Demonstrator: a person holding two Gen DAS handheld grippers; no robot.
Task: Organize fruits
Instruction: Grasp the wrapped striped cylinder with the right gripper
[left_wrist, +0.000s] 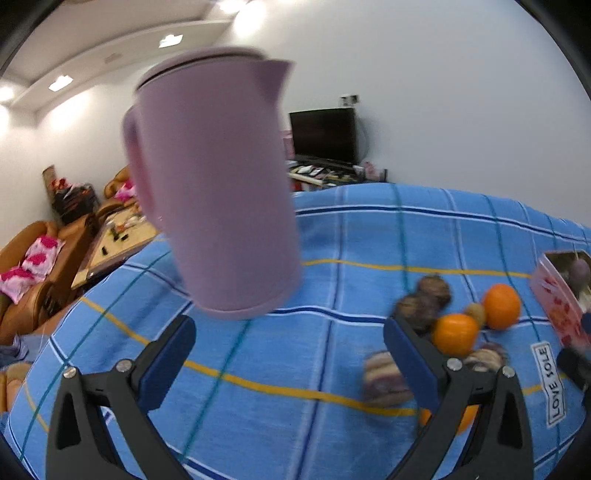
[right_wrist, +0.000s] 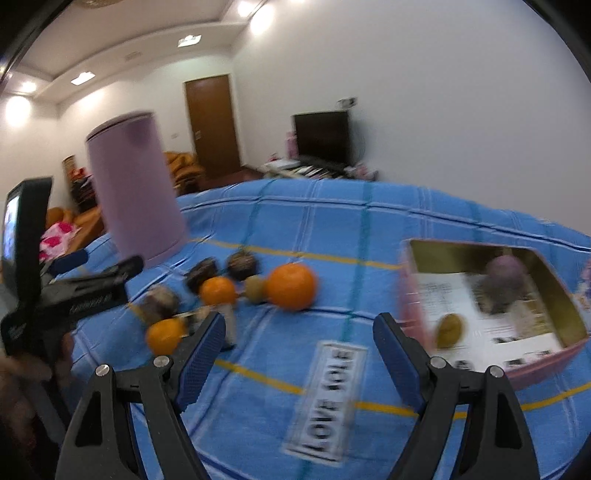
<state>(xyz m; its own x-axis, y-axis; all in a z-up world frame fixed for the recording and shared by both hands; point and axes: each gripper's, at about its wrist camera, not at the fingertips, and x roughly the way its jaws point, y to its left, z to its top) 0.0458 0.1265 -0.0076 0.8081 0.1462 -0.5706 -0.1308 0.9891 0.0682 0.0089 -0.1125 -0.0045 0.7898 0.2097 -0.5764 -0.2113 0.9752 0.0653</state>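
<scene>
Both grippers hang spread and empty: right gripper (right_wrist: 299, 343), left gripper (left_wrist: 290, 343). Fruits cluster mid-tablecloth (right_wrist: 332, 229) around the big orange (right_wrist: 291, 286), just left of the pink box (right_wrist: 491, 306); the right seems nearer.

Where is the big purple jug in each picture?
Left wrist view: the purple jug fills the upper left-centre, standing on the blue cloth just ahead of the open left gripper.
Right wrist view: it stands at the left, behind the fruit.
Shared landmark: the black TV against the far wall.
</scene>
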